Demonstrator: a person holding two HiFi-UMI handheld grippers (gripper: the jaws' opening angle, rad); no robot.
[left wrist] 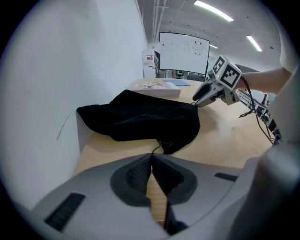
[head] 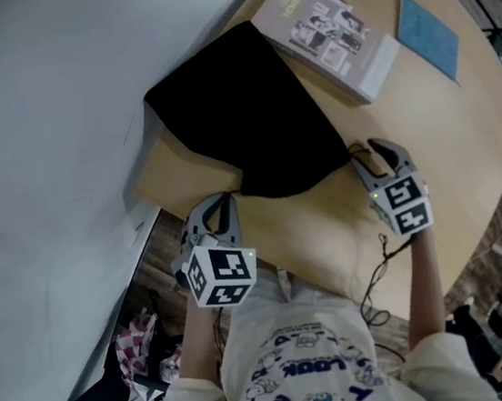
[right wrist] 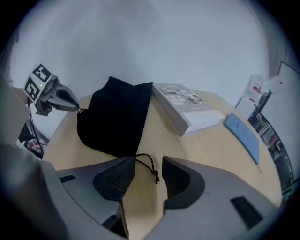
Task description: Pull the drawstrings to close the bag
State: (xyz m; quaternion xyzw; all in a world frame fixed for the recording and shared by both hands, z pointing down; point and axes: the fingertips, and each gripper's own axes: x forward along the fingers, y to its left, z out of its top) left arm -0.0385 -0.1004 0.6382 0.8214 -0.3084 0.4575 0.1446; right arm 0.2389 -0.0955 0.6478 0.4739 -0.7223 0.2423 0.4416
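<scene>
Bag (head: 249, 113) beside book (head: 325, 34), blue booklet (head: 428, 34) | left hand-held gripper (left wrist: 151, 157) pinching drawstring (left wrist: 157, 148) | right hand-held gripper (right wrist: 147, 162) wide, knotted cord (right wrist: 150, 166) between

Shirt (head: 299, 355) print: "LOOK". Book (head: 325, 34) txt too small to read.

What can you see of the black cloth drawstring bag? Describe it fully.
The black soft cloth drawstring bag lies flat on the pale wooden table, its mouth puckered toward the person. Its left thin black cord runs into the shut left tongs; its right knotted black cord lies loose between the open right tongs.
</scene>
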